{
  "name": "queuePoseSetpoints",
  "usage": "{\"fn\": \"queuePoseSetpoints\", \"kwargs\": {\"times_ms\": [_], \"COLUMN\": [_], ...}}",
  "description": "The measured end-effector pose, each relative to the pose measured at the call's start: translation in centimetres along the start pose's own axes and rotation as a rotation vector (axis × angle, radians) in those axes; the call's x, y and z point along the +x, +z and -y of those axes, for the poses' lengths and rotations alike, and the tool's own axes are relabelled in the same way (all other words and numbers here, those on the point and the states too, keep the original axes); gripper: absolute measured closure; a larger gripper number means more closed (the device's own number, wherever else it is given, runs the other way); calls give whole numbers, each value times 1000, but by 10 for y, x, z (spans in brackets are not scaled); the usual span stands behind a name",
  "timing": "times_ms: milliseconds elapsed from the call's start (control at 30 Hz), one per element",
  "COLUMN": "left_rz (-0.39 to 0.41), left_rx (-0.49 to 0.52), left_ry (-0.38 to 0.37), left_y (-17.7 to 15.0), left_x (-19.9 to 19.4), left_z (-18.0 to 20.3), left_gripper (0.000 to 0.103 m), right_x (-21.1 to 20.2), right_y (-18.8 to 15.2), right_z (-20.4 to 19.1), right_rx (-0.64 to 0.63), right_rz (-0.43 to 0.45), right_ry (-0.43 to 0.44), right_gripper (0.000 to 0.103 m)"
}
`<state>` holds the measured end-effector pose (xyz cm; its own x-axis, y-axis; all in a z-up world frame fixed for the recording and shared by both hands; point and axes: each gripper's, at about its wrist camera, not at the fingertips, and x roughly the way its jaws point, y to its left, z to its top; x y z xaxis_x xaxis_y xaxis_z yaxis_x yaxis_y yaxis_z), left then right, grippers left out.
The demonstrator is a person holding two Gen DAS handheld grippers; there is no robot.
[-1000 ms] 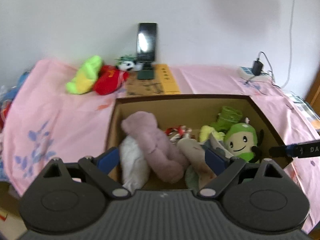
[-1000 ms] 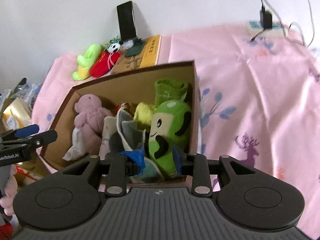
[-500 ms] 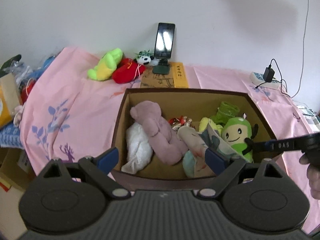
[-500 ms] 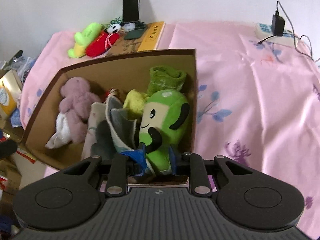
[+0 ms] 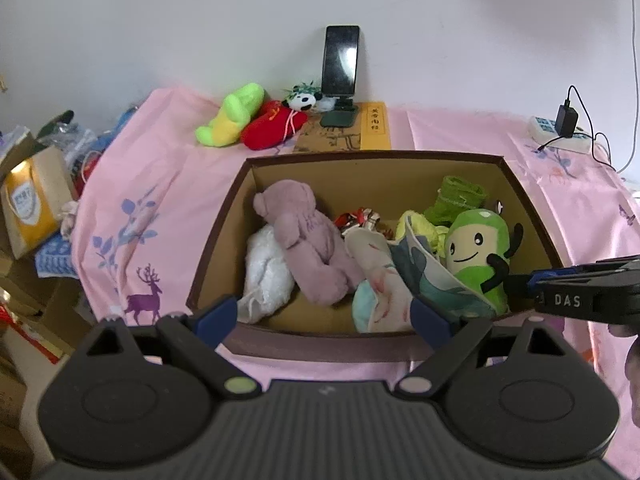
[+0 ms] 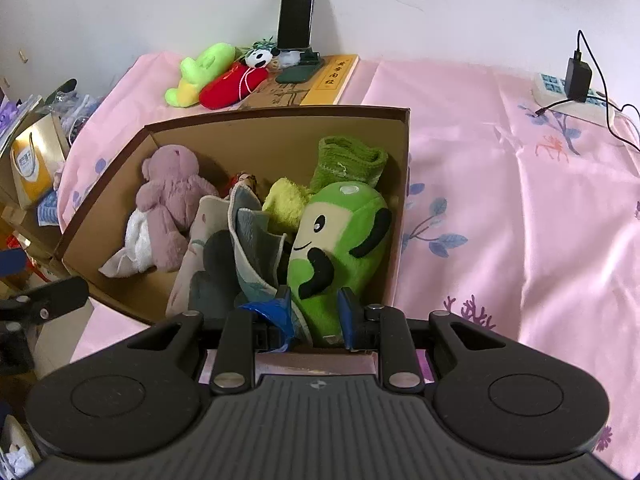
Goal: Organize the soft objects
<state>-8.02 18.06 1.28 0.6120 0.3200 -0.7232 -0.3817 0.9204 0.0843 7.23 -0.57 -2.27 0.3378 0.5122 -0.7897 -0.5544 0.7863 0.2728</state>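
- The pink floral bedsheet (image 6: 500, 208) carries the open brown cardboard box (image 6: 400, 184).
- A mauve plush bear (image 5: 308, 240) and folded cloths crowd the box's left and middle.
- The right gripper (image 6: 314, 308) pinches the green smiling plush toy (image 6: 340, 236) at the box's right wall.
- The left gripper (image 5: 324, 316) hangs spread, empty, before the box.
- A lime plush (image 5: 232, 120), a red plush (image 5: 272, 130) and a propped black phone (image 5: 341, 65) sit by the wall.

right gripper (image 6: 314, 314) jaws closed onto green plush (image 6: 340, 236), left gripper (image 5: 324, 318) pulled back
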Motion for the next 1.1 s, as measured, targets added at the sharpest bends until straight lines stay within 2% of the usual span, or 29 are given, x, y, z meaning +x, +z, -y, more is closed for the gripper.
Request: {"fn": "queuePoseSetpoints", "kwargs": {"times_ms": [133, 233, 433, 533, 600, 800, 933, 1100], "left_rz": [-3, -6, -10, -6, -14, -106, -124, -126], "left_rx": [-18, -27, -34, -18, -12, 12, 29, 91], "left_ry": [20, 37, 40, 31, 6, -146, -238, -278], "left_y": [-3, -5, -9, -13, -16, -33, -44, -50], "left_x": [-6, -10, -20, -26, -26, -16, -12, -11], "left_z": [7, 12, 23, 35, 44, 80, 107, 139], "left_gripper": [11, 10, 10, 9, 9, 8, 6, 5], "right_x": [-7, -13, -39, -49, -54, -66, -77, -88], "right_y": [-5, -8, -17, -25, -33, -60, -78, -95], "right_z": [-4, -9, -11, -6, 1, 30, 47, 67], "right_rx": [-22, -58, -83, -50, -18, 65, 119, 170], "right_rz": [13, 34, 84, 80, 70, 10, -6, -16], "right_ry": [-10, -52, -38, -35, -42, -136, -183, -271], "right_gripper": [95, 93, 91, 91, 90, 89, 89, 88]}}
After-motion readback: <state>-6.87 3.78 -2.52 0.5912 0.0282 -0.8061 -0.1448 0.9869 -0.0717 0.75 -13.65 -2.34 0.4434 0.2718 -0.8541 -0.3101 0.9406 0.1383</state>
